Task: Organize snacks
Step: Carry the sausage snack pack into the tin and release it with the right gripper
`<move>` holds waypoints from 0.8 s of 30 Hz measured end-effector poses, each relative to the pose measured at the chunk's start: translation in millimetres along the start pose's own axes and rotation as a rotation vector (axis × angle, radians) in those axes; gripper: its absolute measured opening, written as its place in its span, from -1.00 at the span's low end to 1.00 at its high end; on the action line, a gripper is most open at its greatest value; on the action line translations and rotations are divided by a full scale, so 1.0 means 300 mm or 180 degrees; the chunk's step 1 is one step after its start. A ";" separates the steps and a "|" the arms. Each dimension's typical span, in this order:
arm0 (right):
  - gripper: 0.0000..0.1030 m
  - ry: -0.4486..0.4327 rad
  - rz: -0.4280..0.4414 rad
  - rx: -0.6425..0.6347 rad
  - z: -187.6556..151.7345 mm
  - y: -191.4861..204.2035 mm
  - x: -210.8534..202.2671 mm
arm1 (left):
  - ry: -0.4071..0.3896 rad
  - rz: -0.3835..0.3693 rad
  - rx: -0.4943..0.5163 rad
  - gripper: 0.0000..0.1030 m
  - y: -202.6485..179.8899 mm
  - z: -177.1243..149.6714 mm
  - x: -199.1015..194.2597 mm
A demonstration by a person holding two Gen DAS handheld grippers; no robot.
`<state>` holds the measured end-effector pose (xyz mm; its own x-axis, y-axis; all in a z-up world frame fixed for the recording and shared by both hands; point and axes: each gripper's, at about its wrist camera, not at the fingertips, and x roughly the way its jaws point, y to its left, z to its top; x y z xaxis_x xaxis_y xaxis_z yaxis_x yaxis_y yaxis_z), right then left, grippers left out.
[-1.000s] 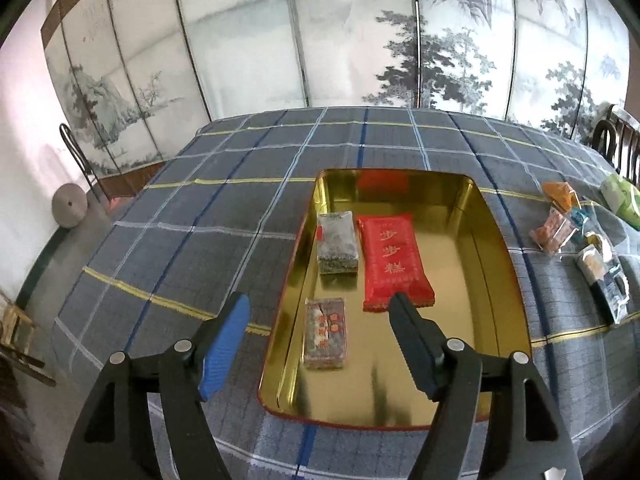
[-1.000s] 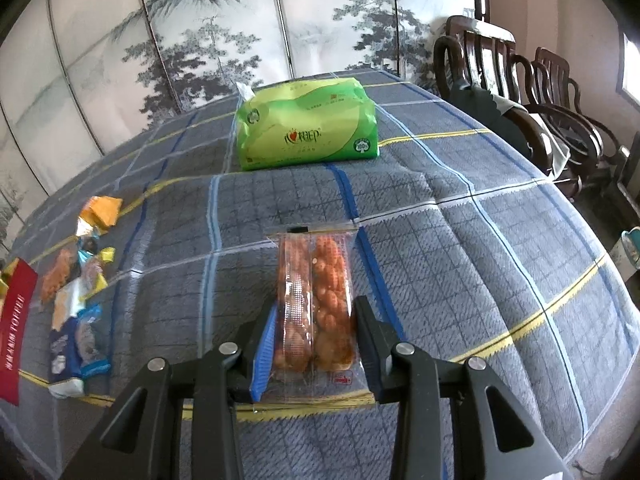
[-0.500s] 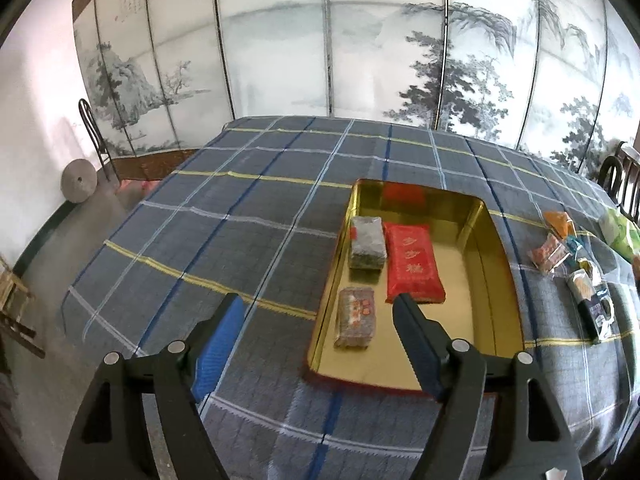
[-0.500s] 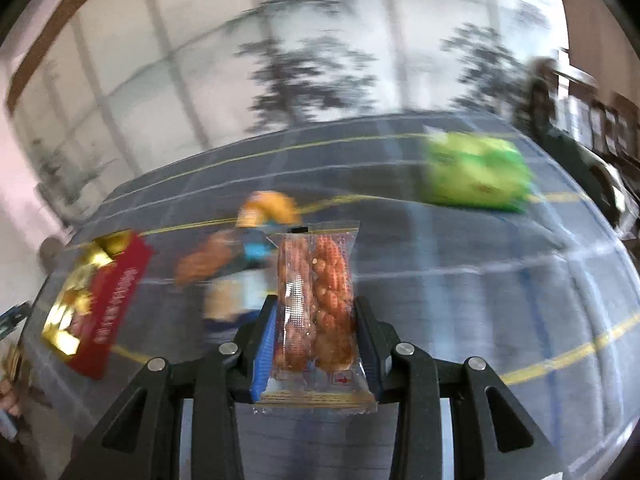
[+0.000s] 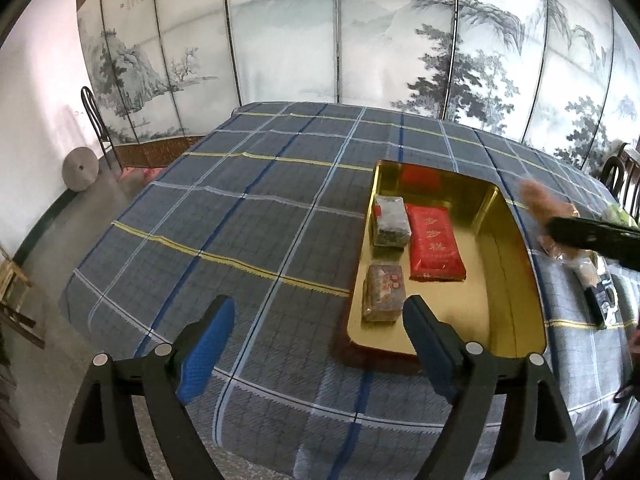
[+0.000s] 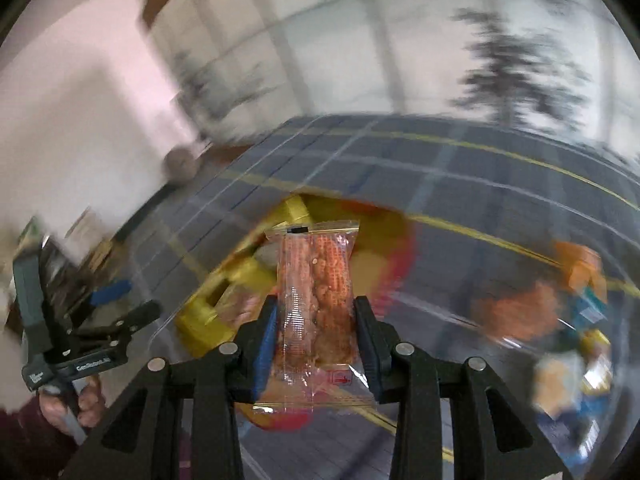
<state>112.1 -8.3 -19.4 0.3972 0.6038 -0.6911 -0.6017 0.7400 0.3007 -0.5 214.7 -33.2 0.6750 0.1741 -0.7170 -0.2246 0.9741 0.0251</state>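
My right gripper (image 6: 316,336) is shut on a clear packet of twisted fried dough (image 6: 316,300) and holds it in the air, pointing at the gold tin tray (image 6: 208,312), which is blurred. In the left wrist view the tray (image 5: 516,280) lies on the plaid cloth and holds a red packet (image 5: 434,244), a dark wrapped block (image 5: 390,222) and a brownish block (image 5: 384,292). The right gripper shows as a dark bar (image 5: 592,236) at the tray's right edge, with the packet as an orange blur (image 5: 538,198). My left gripper (image 5: 316,340) is open and empty, raised near the tray's near left corner.
Several loose snack packets (image 6: 572,300) lie on the cloth right of the tray; they also show in the left wrist view (image 5: 600,296). A painted folding screen (image 5: 360,40) stands behind the table. A chair (image 5: 620,176) is at the right, the floor (image 5: 60,240) at the left.
My right gripper has swung left with the dough packet, from the table's right side toward the tray. My left gripper has pulled back and left, away from the tray.
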 end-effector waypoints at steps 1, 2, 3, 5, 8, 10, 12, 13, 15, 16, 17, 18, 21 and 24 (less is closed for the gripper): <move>-0.28 0.0089 0.0038 -0.0133 0.014 0.035 0.044 | 0.0002 -0.0004 0.0010 0.63 0.001 -0.003 0.001; -0.28 0.0208 0.0069 -0.0256 0.025 0.067 0.094 | 0.0001 -0.0006 0.0015 0.63 0.002 -0.003 0.001; -0.28 0.0276 0.0087 -0.0317 0.033 0.089 0.128 | -0.0004 -0.0013 0.0025 0.63 0.003 -0.005 0.002; -0.28 0.0376 0.0090 -0.0421 0.041 0.118 0.184 | -0.0002 -0.0023 0.0043 0.63 0.002 -0.005 0.005; -0.28 0.0547 0.0051 -0.0607 0.043 0.158 0.273 | -0.0001 -0.0053 0.0066 0.63 -0.001 -0.007 0.009; -0.28 0.0648 0.0035 -0.0717 0.046 0.173 0.314 | 0.0023 -0.0082 0.0091 0.63 -0.006 -0.010 0.018; -0.28 0.0733 0.0018 -0.0831 0.050 0.199 0.355 | 0.0027 -0.0091 0.0108 0.63 -0.010 -0.012 0.025; -0.28 0.0763 -0.0020 -0.0884 0.053 0.205 0.370 | 0.0024 -0.0094 0.0116 0.63 -0.011 -0.013 0.027; -0.28 0.0825 -0.0063 -0.0974 0.058 0.216 0.403 | 0.0014 -0.0089 0.0135 0.63 -0.013 -0.015 0.030; -0.28 0.0847 -0.0063 -0.1004 0.059 0.223 0.412 | 0.0016 -0.0091 0.0138 0.63 -0.012 -0.017 0.031; -0.28 0.0877 -0.0082 -0.1055 0.058 0.234 0.427 | 0.0019 -0.0097 0.0135 0.63 -0.011 -0.017 0.032; -0.28 0.0891 -0.0111 -0.1100 0.058 0.245 0.437 | 0.0021 -0.0107 0.0130 0.63 -0.011 -0.018 0.032; -0.28 0.0902 -0.0129 -0.1152 0.055 0.262 0.469 | 0.0035 -0.0120 0.0121 0.63 -0.009 -0.020 0.033; -0.24 0.0832 -0.0136 -0.1109 0.053 0.263 0.459 | 0.0029 -0.0104 0.0129 0.63 -0.008 -0.020 0.031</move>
<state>130.3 138.0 -80.5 0.2650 0.4463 -0.8547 -0.8042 0.5913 0.0594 2.1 213.0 -44.1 0.6749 0.1409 -0.7243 -0.1738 0.9843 0.0295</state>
